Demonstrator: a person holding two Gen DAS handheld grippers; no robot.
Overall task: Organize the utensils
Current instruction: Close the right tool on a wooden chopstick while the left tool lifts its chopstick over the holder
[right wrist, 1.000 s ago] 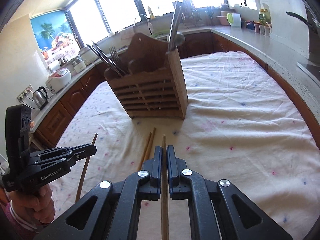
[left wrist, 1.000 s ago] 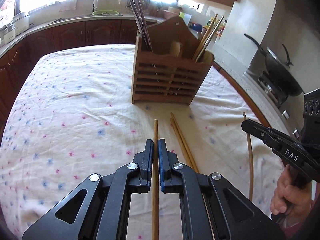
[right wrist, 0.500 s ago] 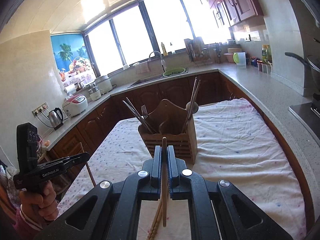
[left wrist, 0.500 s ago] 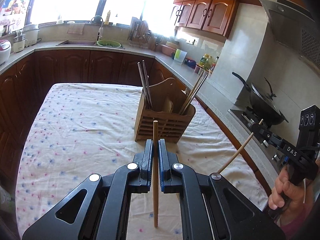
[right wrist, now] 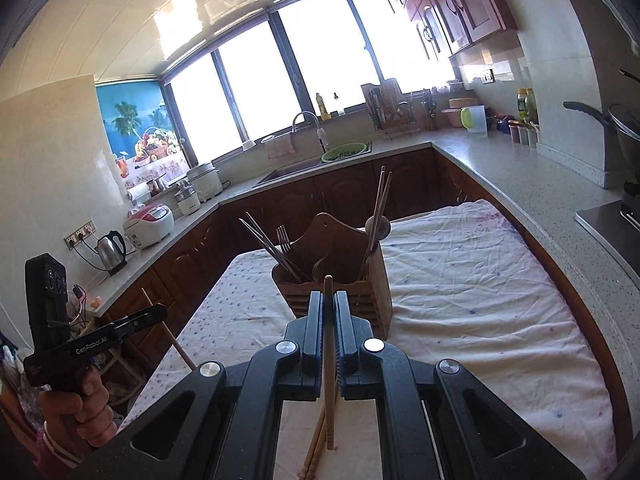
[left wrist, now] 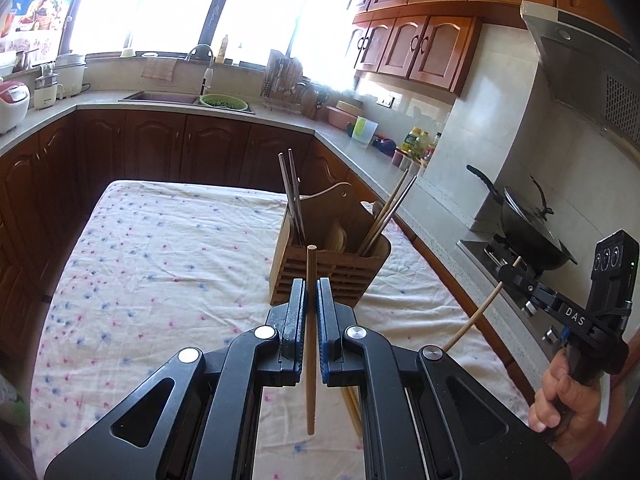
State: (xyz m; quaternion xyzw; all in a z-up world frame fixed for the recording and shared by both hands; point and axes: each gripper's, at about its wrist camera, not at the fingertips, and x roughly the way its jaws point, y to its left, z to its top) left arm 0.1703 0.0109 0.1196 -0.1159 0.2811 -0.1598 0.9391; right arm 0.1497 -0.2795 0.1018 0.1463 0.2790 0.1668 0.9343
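Note:
A slatted wooden utensil holder [left wrist: 332, 268] [right wrist: 372, 292] stands on the cloth-covered table, with chopsticks and a fork in it. My left gripper [left wrist: 310, 292] is shut on a wooden chopstick [left wrist: 311, 340] and holds it upright in the air, short of the holder. My right gripper [right wrist: 329, 304] is shut on another wooden chopstick [right wrist: 329, 360], also raised. Each gripper shows in the other's view: the right one [left wrist: 508, 272] with its chopstick, the left one [right wrist: 160, 312] with its own. A pair of chopsticks [right wrist: 314, 452] lies on the cloth below.
The table wears a white cloth [left wrist: 160, 264] with small coloured dots. A counter [right wrist: 500, 168] runs along the right with a wok [left wrist: 532, 236] on the stove. A sink [left wrist: 160, 98] and appliances line the far wall.
Both grippers have lifted their chopsticks off the cloth and risen well above the table. The holder now appears farther off and lower in both views.

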